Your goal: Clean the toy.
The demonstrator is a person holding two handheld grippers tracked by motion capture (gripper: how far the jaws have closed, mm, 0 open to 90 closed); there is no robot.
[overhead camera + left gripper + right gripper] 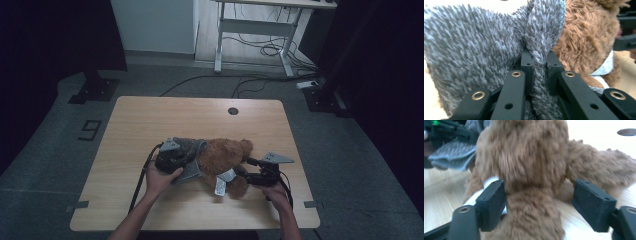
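Dressing brown plush bear (225,157) in grey fleece garment (191,152), mid-table.
Left gripper (537,66) clenched on a fold of garment at bear's left side; bear lying on wooden table (150,120) between both hands, white tag (220,187) underneath; right gripper (540,205) released, jaws wide either side of a bear limb, pads not pressing. Next likely: regrip limb, feed into garment opening, keeping fleece taut.
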